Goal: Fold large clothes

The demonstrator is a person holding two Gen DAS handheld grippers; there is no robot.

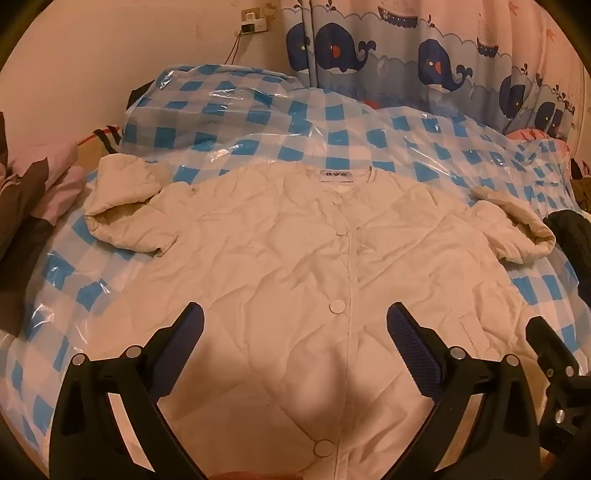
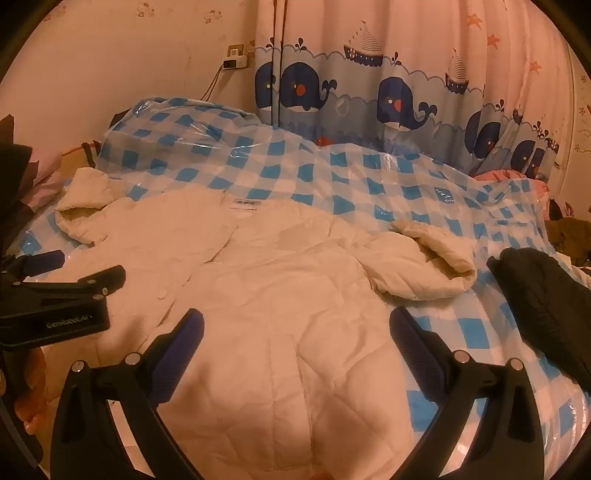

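Two hand-held grippers, both spread wide with nothing between the pads. Left hand-held gripper (image 1: pixel 295 317) hovers tilted down over the lower front of the cream quilted jacket (image 1: pixel 295 266), its jaws either side of the button placket; fingers (image 1: pixel 413 343) clear of the fabric as far as can be told. Right hand-held gripper (image 2: pixel 295 325) hovers tilted down over the jacket's right-hand part, near its hem edge; the jacket (image 2: pixel 258 295) fills the gap below its jaws. In the right wrist view the left hand-held gripper (image 2: pixel 70 266) shows at the left edge, just beside; in the left wrist view one finger of the right hand-held gripper (image 1: pixel 546 343) shows at the right edge.

Jacket lies flat, front up, buttoned, collar and label (image 1: pixel 334 176) toward the far side. One white button (image 1: pixel 337 306) sits between the left jaws. Both sleeves are bent: left sleeve (image 1: pixel 122 206) bunched, right sleeve (image 1: pixel 517 229) with the cuff opening facing the camera.

Jacket rests on a blue-and-white checked plastic sheet (image 1: pixel 258 129) covering the bed. Dark garment (image 2: pixel 543 295) lies at the right of the sheet, near the right sleeve cuff. Behind the bed: whale-print curtain (image 1: pixel 424 62) and a wall socket (image 1: pixel 251 22) with a cable hanging down.
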